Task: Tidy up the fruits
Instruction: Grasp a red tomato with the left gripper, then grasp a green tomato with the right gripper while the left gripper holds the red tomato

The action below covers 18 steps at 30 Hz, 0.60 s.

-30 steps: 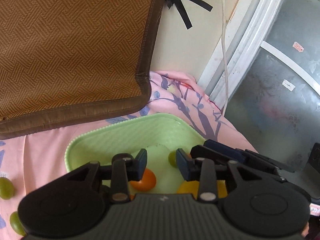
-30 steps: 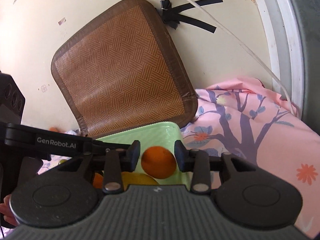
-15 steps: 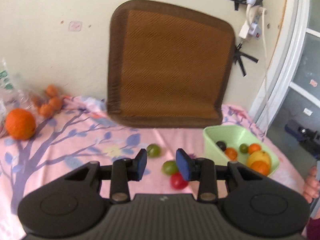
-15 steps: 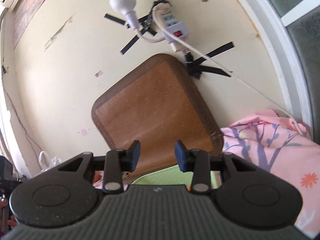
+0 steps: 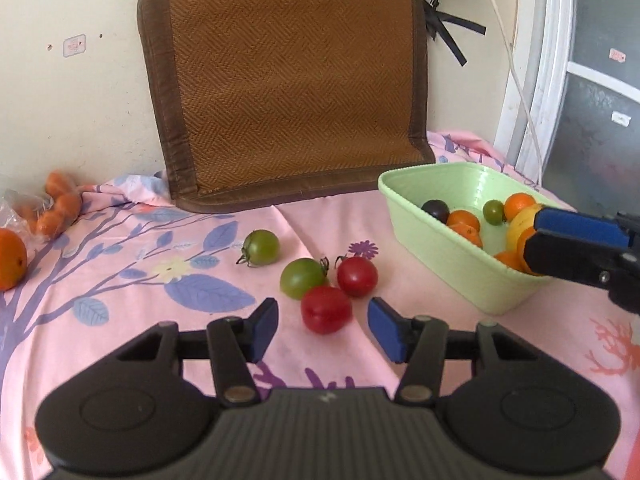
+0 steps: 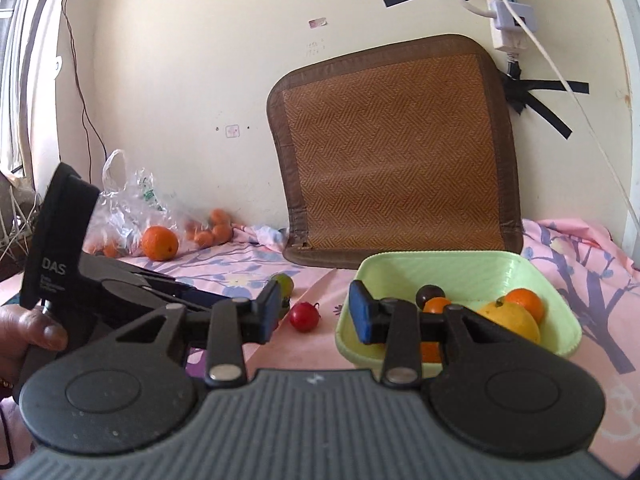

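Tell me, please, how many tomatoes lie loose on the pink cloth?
4: a green one apart at left, another green clustered with two reds. None seem hidden.

From the right wrist, the right-hand finger [image 6: 394, 326] hid the lower part of a small orange fruit [image 6: 438, 304] inside the pale green plastic tub [image 6: 440, 266]. Left of the jaws, a person's hand [image 6: 28, 330] was cut off by the frame edge (only knuckles showed). Fruits in the clear crinkled plastic bag [image 6: 124, 200] were too blurred to identify.
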Motion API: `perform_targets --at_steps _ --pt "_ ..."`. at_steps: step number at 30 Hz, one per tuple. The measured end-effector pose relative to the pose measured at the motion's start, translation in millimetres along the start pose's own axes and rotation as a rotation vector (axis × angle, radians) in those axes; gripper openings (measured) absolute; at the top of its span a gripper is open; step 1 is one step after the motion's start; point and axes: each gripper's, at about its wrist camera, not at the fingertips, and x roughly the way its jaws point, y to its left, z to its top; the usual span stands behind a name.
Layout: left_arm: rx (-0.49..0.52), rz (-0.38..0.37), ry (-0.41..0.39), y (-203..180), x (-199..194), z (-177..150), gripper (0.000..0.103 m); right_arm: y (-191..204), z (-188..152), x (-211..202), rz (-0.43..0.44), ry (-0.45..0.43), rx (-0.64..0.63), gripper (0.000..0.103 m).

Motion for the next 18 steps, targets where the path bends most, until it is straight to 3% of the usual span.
perform_targets --at_steps 1,3,9,14,18 --pt "0.008 0.013 0.008 -1.8 3.9 -0.8 0.045 2.4 2.4 3.4 0.005 0.005 -0.016 0.040" --pt "-0.005 -0.012 0.017 -0.6 9.3 -3.4 0.030 6.3 7.9 13.2 0.010 0.027 -0.049 0.040" --pt "-0.055 -0.024 -0.027 18.7 -23.0 -13.4 0.030 25.6 16.3 55.0 0.030 0.128 -0.121 0.040" --pt "-0.073 0.072 -0.068 48.2 -55.3 -29.9 0.030 54.0 14.5 99.5 0.014 0.177 -0.215 0.040" --pt "-0.104 0.098 -0.066 62.3 -55.2 -39.2 0.030 60.2 20.6 143.3 -0.056 0.195 -0.187 0.040"
